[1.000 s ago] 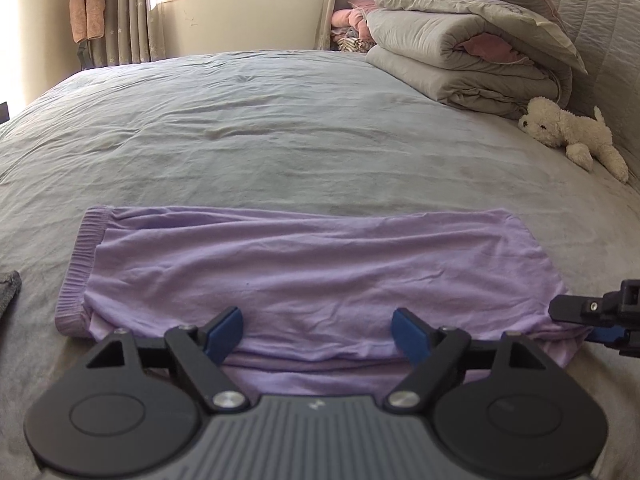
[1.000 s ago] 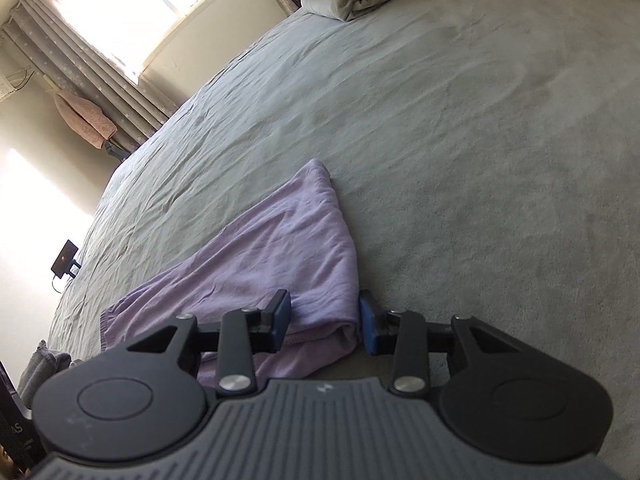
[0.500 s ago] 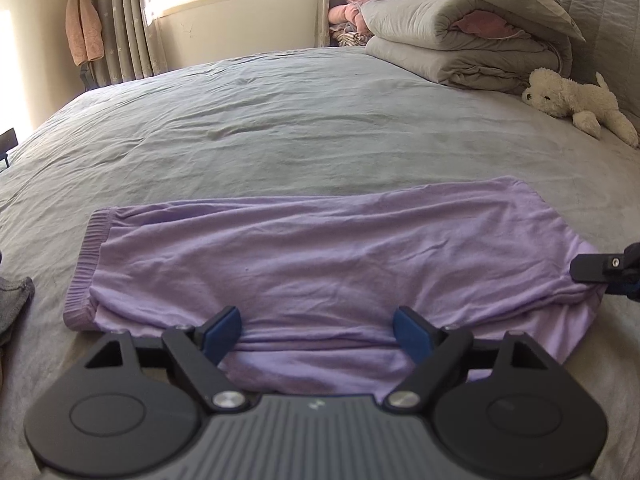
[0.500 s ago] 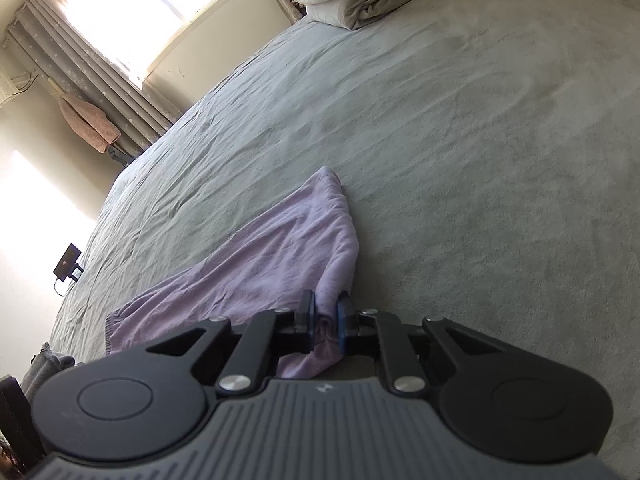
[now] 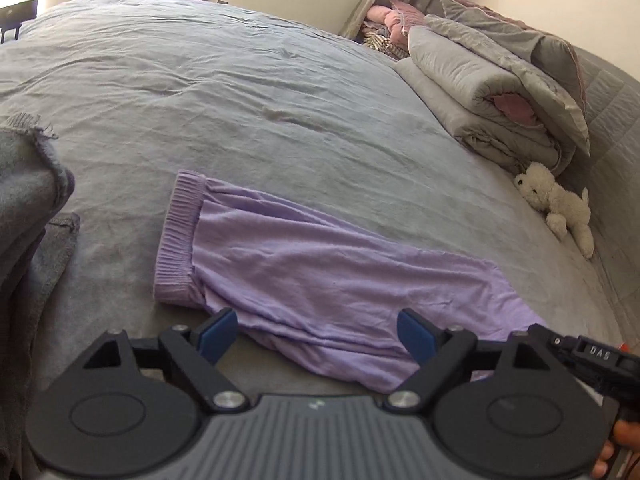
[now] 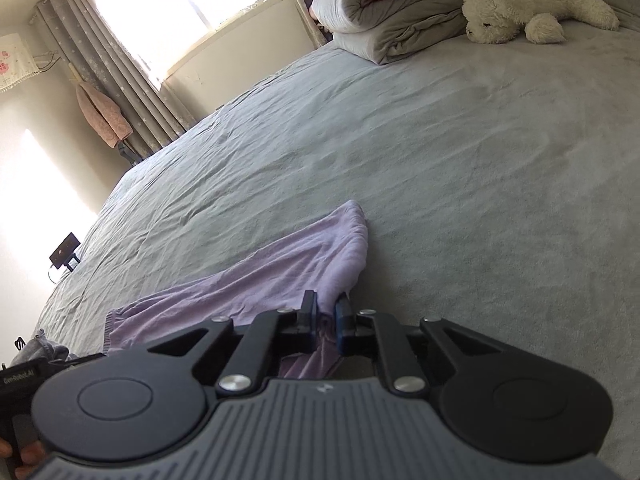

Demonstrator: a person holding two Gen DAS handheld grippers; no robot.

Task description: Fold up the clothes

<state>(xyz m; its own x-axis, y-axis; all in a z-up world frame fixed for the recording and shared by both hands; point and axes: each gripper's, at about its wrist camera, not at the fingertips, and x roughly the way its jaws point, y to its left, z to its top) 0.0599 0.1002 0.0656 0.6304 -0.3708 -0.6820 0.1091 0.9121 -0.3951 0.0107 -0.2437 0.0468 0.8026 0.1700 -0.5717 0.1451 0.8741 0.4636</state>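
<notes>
The shorts (image 5: 320, 276) lie on the bed (image 5: 240, 100). Behind the shorts to the right, folded quilts (image 5: 492, 84) are stacked on the bed, with a stuffed dog (image 5: 556, 204) just before the stack. Left of the shorts lies another garment (image 5: 28, 200).

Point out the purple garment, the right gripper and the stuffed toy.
Garment (image 5: 320, 272): left wrist view, middle of the cloth.
Right gripper (image 6: 326, 318): right wrist view, between the fingertips, shut on the garment's end.
Toy (image 6: 532, 4): right wrist view, on its body.

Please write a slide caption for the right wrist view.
Right claw shut on the hem of lilac cotton shorts on grey bedsheet.
</notes>
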